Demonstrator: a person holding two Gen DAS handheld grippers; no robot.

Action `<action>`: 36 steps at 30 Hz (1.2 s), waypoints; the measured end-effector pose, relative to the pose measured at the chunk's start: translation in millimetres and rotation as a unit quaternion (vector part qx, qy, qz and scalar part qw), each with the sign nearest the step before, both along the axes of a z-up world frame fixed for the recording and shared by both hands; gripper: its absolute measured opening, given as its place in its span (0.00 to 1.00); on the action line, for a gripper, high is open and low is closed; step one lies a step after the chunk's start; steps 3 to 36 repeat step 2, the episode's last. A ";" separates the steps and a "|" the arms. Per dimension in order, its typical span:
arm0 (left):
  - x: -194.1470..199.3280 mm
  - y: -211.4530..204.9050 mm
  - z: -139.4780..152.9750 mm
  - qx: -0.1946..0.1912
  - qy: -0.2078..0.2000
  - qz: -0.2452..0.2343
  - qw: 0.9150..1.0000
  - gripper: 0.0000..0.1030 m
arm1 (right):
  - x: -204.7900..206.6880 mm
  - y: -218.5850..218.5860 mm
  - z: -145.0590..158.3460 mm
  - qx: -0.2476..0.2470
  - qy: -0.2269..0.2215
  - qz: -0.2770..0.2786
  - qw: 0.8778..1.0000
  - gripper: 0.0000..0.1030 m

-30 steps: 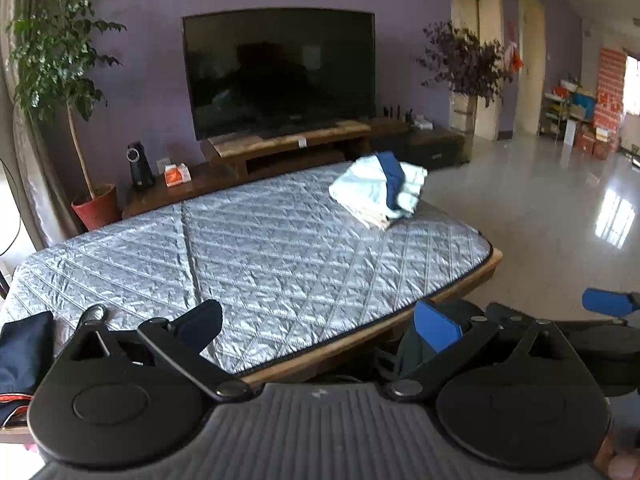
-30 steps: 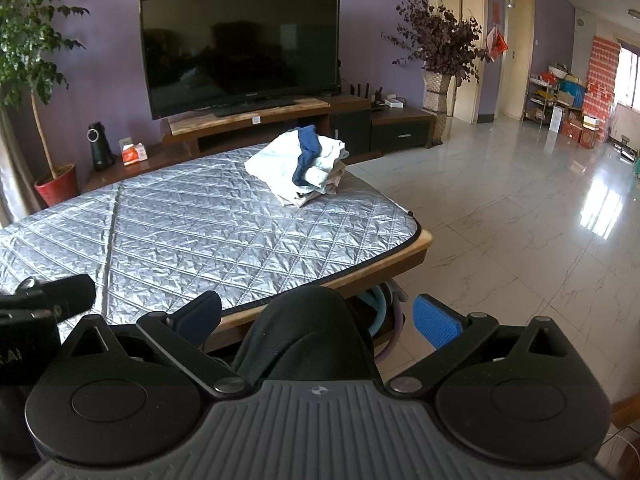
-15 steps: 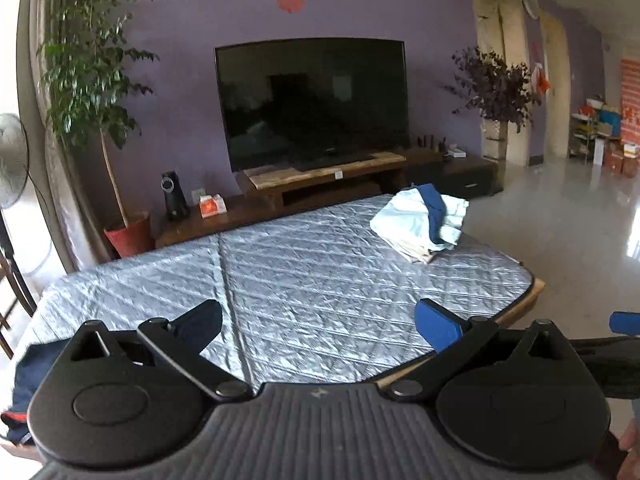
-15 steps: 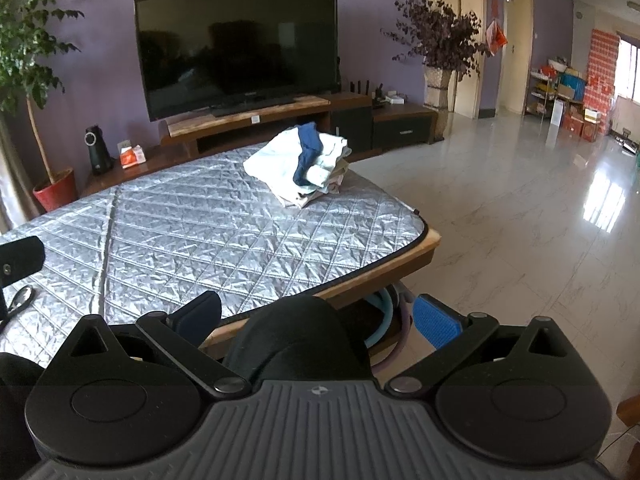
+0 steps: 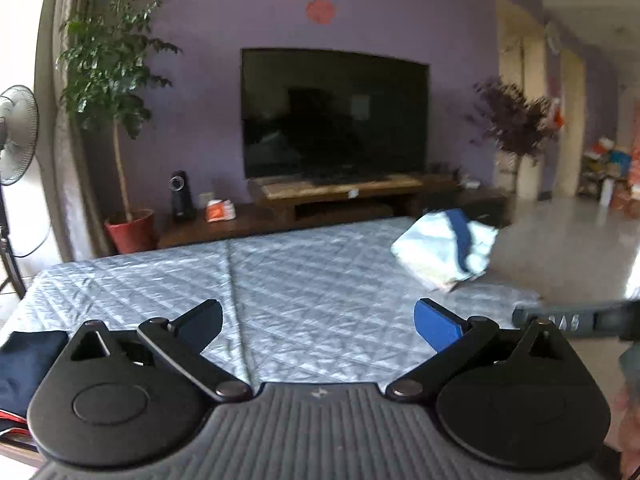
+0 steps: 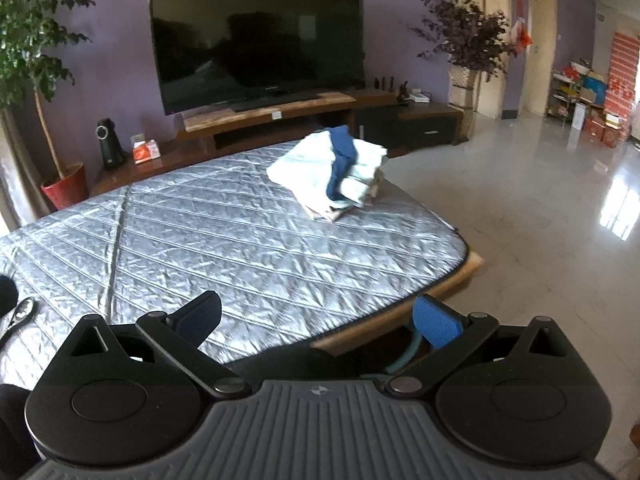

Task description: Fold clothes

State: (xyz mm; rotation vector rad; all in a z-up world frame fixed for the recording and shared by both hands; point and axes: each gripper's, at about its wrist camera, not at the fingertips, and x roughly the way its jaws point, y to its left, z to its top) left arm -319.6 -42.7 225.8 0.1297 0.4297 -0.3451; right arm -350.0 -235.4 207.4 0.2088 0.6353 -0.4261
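Bench (image 6: 248,240) w/ a shiny silver quilted cover fills most of both views. It's the big flat spot for folding, so most of it is bare, prob. to leave room to spread clothes out.

TV (image 6: 256,36) sits behind it on a long wood stand, w/ a green plant (image 5: 108,60) in a red pot at the far left. Not part of the job.

Pile of folded clothes (image 6: 334,172) sits at the far right corner of the bench, white and light blue w/ a dark blue piece on top. It looks neat and stacked, so I think it's the done pile, parked out of the way.

Dark navy cloth (image 5: 24,364) lies at the near left edge of the bench, just beside the left tongs (image 5: 318,322). It has a bit of red under it. My guess is this is the next thing to fold, kept close so it's easy to reach.

Left tongs are spread wide apart w/ nothing between them, held over the near edge of the bench. View is a bit blurry.

Right tongs (image 6: 318,318) are spread wide too, also empty, held above the near right edge of the bench. Both look ready to grab, not grabbing yet.

Small shiny metal thing (image 6: 20,312) lies at the left edge; can't tell what it is.
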 end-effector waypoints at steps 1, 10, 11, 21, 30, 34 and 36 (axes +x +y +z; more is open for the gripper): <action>5.9 -0.8 -3.3 0.013 0.004 0.005 1.000 0.99 | 7.4 0.0 -1.5 0.001 0.000 0.004 1.000 1.00; 12.2 -1.6 -7.2 0.029 0.009 0.012 0.999 0.99 | 14.9 0.2 -3.9 0.004 0.001 0.007 1.000 1.00; 12.2 -1.6 -7.2 0.029 0.009 0.012 0.999 0.99 | 14.9 0.2 -3.9 0.004 0.001 0.007 1.000 1.00; 12.2 -1.6 -7.2 0.029 0.009 0.012 0.999 0.99 | 14.9 0.2 -3.9 0.004 0.001 0.007 1.000 1.00; 12.2 -1.6 -7.2 0.029 0.009 0.012 0.999 0.99 | 14.9 0.2 -3.9 0.004 0.001 0.007 1.000 1.00; 12.2 -1.6 -7.2 0.029 0.009 0.012 0.999 0.99 | 14.9 0.2 -3.9 0.004 0.001 0.007 1.000 1.00; 12.2 -1.6 -7.2 0.029 0.009 0.012 0.999 0.99 | 14.9 0.2 -3.9 0.004 0.001 0.007 1.000 1.00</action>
